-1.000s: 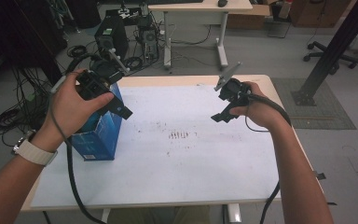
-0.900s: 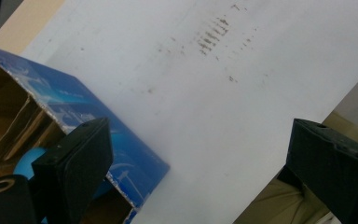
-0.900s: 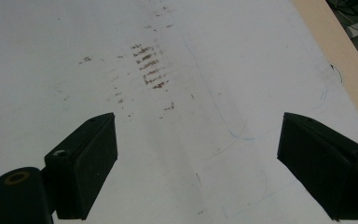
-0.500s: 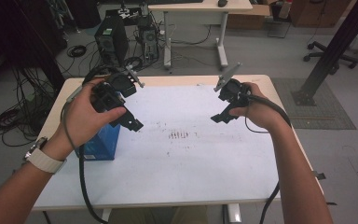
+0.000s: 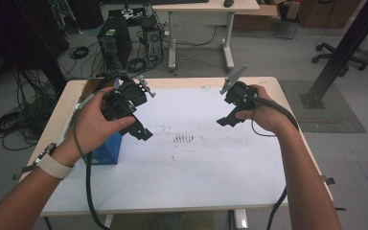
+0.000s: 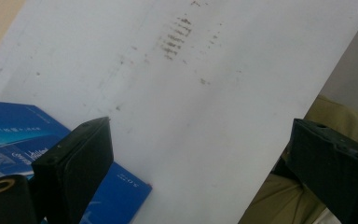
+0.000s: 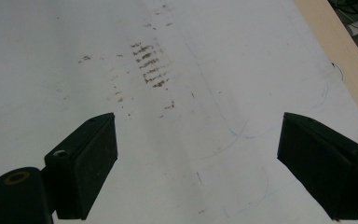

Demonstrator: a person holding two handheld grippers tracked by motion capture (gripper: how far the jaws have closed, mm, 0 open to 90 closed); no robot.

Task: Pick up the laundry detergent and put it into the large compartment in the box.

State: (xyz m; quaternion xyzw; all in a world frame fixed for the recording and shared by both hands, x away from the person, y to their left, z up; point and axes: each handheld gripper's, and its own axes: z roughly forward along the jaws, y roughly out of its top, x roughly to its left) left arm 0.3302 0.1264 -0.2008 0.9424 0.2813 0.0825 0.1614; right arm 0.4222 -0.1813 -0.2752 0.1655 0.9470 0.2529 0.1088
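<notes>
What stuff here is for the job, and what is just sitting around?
For the job:
- blue box, at the table's left edge, nearest the left gripper
- left gripper, jaws open, above the white sheet
- right gripper, jaws open and empty

Just sitting around:
- brown smudges on the sheet
- computer tower on the floor
- far desk

The flat blue cardboard box [image 6: 25,140] lying on the white-topped desk [image 6: 205,116] carries white print and a cursive white word on its lid, but all of it is too small and blurred to read. The brown smudged marks [image 7: 149,65] on the desktop form no letters.
</notes>
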